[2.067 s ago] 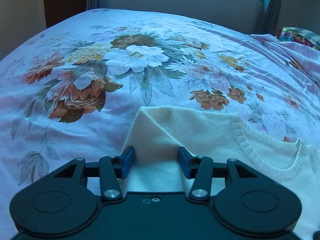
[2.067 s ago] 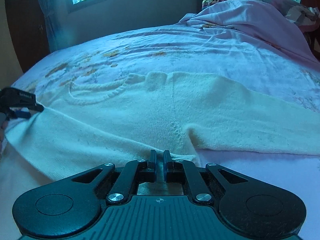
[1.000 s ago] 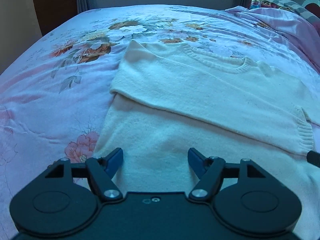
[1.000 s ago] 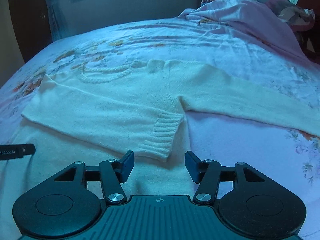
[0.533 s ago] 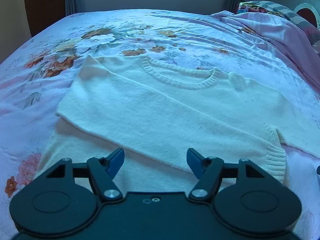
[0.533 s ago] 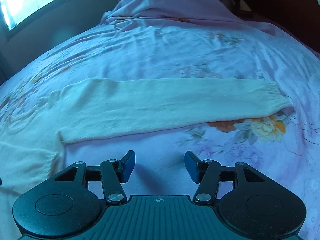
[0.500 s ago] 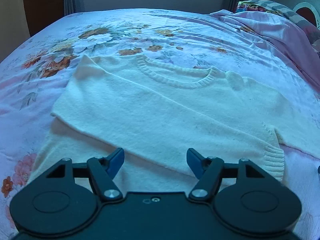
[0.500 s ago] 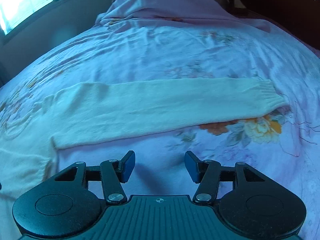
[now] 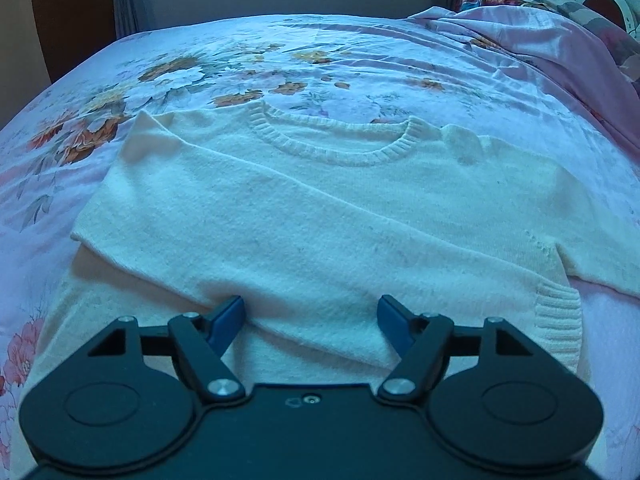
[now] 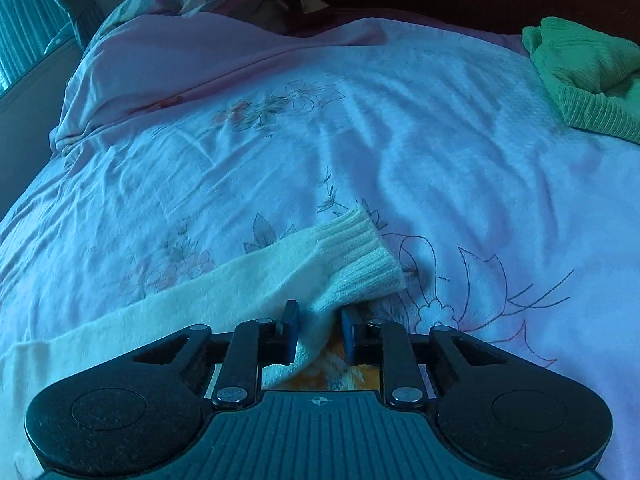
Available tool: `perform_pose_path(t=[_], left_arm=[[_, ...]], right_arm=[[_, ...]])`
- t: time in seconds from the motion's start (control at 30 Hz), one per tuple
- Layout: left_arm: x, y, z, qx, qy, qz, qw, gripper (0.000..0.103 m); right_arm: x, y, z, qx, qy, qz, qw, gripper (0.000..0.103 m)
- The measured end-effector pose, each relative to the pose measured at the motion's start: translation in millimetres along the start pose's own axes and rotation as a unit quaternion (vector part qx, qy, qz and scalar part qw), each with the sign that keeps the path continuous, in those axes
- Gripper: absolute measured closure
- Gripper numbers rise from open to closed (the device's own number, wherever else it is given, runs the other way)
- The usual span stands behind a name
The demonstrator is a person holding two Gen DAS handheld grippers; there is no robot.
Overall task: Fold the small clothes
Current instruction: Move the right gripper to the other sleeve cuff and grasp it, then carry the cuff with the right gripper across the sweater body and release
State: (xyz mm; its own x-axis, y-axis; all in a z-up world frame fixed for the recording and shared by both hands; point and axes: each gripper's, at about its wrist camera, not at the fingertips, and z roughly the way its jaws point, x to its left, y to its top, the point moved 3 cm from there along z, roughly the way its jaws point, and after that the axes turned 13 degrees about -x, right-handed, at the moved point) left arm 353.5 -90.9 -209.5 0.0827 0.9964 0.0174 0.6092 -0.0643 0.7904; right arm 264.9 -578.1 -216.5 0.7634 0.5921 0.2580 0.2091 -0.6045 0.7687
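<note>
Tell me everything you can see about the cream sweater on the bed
The cream sweater is a soft, fuzzy knit with a ribbed round collar and ribbed cuffs. It lies flat on the floral bedsheet, collar away from the camera. One sleeve is folded across the body, its cuff lying near the opposite side. The other sleeve stretches out over the sheet; the right gripper is closing its jaws on the fabric just behind that ribbed cuff. The left gripper hangs open above the body.

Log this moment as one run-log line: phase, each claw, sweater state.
phase: second sleeve pickup | right claw: closing on sleeve cuff | left claw: open above sweater | first sleeve folded across body
</note>
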Motion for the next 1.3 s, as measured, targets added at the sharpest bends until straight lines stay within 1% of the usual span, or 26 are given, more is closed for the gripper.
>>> perform_pose_path(t=[0.03,0.1,0.17,0.2,0.27,0.3,0.37,0.43,0.5,0.57,0.6,0.67,0.7,0.73,0.77,0.8,0.83,0.87,0.9,0.97,1.07,1.13,1.2,1.23,1.27,1.3], left_arm=[[-0.1,0.1,0.2,0.000,0.000,0.001,1.0000,0.032],[0.5,0.8,0.6,0.001,0.000,-0.002,1.0000,0.033],[1.3,1.8,0.7,0.001,0.000,-0.002,1.0000,0.038],[2.3,2.6,0.4,0.001,-0.001,-0.003,1.0000,0.039],[9.8,6.2,-1.6,0.004,-0.005,-0.017,0.9998,0.047],[15.1,8.3,-3.5,0.006,-0.008,-0.027,0.9996,0.048],[26.3,12.1,-8.1,0.004,-0.007,-0.042,0.9991,0.049],[42.3,16.2,-15.2,-0.003,-0.003,-0.055,0.9985,0.049],[60.8,20.4,-23.3,-0.010,0.002,-0.068,0.9976,0.048],[80.3,22.6,-29.9,-0.012,0.007,-0.082,0.9965,0.047],[89.5,22.8,-32.5,-0.013,0.011,-0.088,0.9960,0.046],[108.8,21.1,-37.0,-0.014,0.021,-0.102,0.9945,0.038],[115.8,19.7,-38.1,-0.013,0.020,-0.110,0.9937,0.038],[123.7,18.1,-38.2,-0.008,0.016,-0.121,0.9925,0.037],[129.9,16.0,-37.7,-0.001,0.007,-0.132,0.9912,0.037],[132.7,14.3,-37.1,0.005,-0.003,-0.141,0.9900,0.037],[135.3,12.2,-36.0,0.011,-0.018,-0.153,0.9880,0.036],[136.1,9.1,-34.8,0.018,-0.037,-0.167,0.9852,0.035],[135.0,7.0,-34.0,0.023,-0.053,-0.176,0.9827,0.035],[130.2,2.0,-31.1,0.038,-0.075,-0.185,0.9790,0.033],[123.7,-8.5,-27.3,0.062,-0.092,-0.199,0.9738,0.033],[116.0,-14.7,-25.5,0.063,-0.089,-0.186,0.9765,0.034],[109.2,-16.9,-24.8,0.059,-0.092,-0.181,0.9774,0.039],[105.5,-17.1,-23.5,0.061,-0.102,-0.184,0.9757,0.049],[101.8,-17.6,-22.1,0.064,-0.109,-0.188,0.9739,0.056],[99.5,-18.3,-21.3,0.065,-0.111,-0.193,0.9728,0.059]], right_arm=[[1.9,1.9,0.0,-0.003,0.002,-0.003,1.000,0.098],[10.1,4.2,-3.5,-0.017,0.009,-0.009,1.000,0.098],[24.1,5.1,-14.1,-0.034,0.031,-0.019,0.999,0.098],[32.6,5.1,-21.3,-0.041,0.048,-0.024,0.998,0.098],[63.5,2.6,-41.7,-0.057,0.106,-0.026,0.992,0.098],[81.1,-0.2,-54.5,-0.065,0.133,-0.036,0.988,0.098],[131.5,-14.7,-87.1,-0.071,0.213,-0.056,0.973,0.098],[182.6,-40.0,-121.2,-0.067,0.285,-0.082,0.953,0.098],[232.5,-75.3,-154.6,-0.051,0.353,-0.115,0.927,0.098],[273.8,-120.2,-182.7,-0.021,0.407,-0.151,0.900,0.098],[287.8,-142.9,-192.0,-0.005,0.426,-0.162,0.890,0.098],[309.5,-192.2,-203.0,0.037,0.453,-0.192,0.869,0.098],[316.8,-215.4,-205.7,0.060,0.455,-0.215,0.862,0.097],[321.5,-235.8,-207.7,0.078,0.449,-0.243,0.856,0.085],[323.7,-251.9,-209.9,0.091,0.446,-0.267,0.850,0.055],[321.4,-263.6,-212.4,0.096,0.450,-0.281,0.842,0.041],[316.7,-267.3,-217.3,0.086,0.455,-0.285,0.839,0.030],[310.6,-266.2,-220.2,0.073,0.462,-0.283,0.837,0.030],[306.3,-263.8,-221.9,0.067,0.460,-0.282,0.839,0.030],[298.2,-256.9,-221.9,0.062,0.454,-0.266,0.848,0.030],[280.4,-242.2,-217.2,0.055,0.439,-0.248,0.862,0.030],[267.2,-234.6,-216.1,0.061,0.427,-0.232,0.872,0.030],[256.9,-228.6,-214.4,0.067,0.420,-0.212,0.880,0.030],[253.4,-227.1,-212.9,0.069,0.416,-0.204,0.883,0.030],[248.2,-225.1,-213.3,0.069,0.413,-0.199,0.886,0.030],[245.2,-224.0,-212.8,0.069,0.410,-0.195,0.888,0.030]])
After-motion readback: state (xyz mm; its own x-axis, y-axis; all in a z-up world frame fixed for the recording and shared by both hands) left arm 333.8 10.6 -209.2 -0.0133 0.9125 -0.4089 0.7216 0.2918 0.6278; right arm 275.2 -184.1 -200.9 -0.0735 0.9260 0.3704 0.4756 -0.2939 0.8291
